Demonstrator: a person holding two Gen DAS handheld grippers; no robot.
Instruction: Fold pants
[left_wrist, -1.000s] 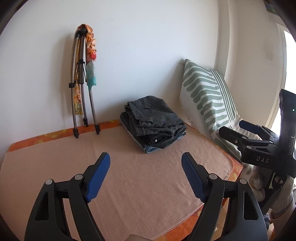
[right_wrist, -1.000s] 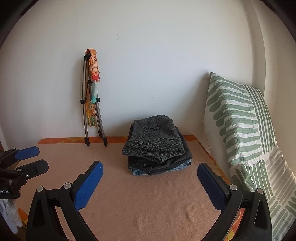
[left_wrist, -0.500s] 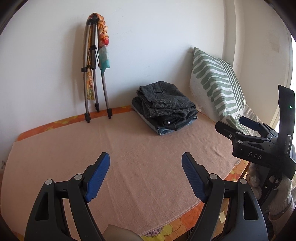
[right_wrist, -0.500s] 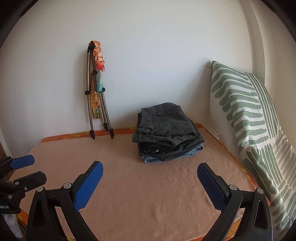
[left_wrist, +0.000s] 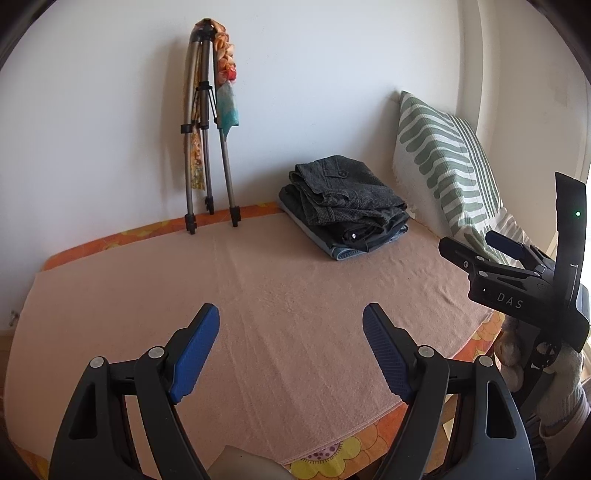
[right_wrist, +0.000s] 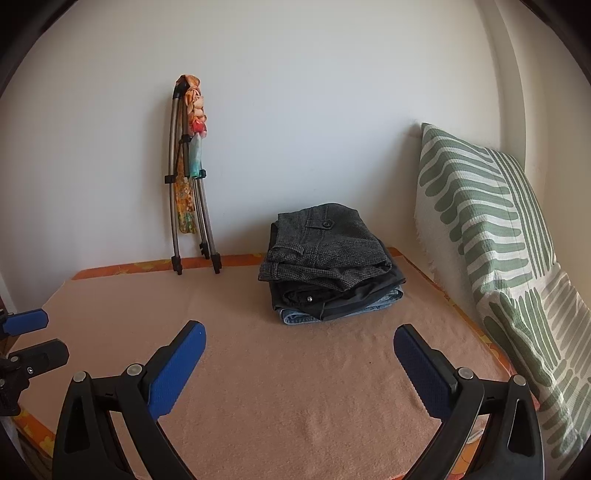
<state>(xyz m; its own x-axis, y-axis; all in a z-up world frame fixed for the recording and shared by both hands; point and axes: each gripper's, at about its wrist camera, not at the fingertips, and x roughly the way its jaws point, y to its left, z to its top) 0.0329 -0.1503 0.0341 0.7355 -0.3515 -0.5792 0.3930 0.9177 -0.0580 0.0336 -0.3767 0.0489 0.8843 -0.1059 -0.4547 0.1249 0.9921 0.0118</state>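
A stack of folded pants (left_wrist: 345, 205) lies at the far right of a bed covered with a peach towel (left_wrist: 258, 295); dark grey tweed pants are on top, black and blue denim below. It also shows in the right wrist view (right_wrist: 328, 258). My left gripper (left_wrist: 291, 350) is open and empty, held above the towel's near part, well short of the stack. My right gripper (right_wrist: 299, 363) is open and empty, also short of the stack. The right gripper shows in the left wrist view (left_wrist: 491, 254), open. The left gripper's fingertips (right_wrist: 26, 321) show at the left edge.
A folded tripod (left_wrist: 205, 147) with a colourful cloth leans on the white wall at the back; it also shows in the right wrist view (right_wrist: 188, 184). A green-striped pillow (right_wrist: 491, 236) stands along the right side. An orange flowered sheet (left_wrist: 332, 454) edges the bed.
Both grippers have drawn back and up from the stack, which now looks smaller and farther. The jaws stayed open. The stack has not moved.
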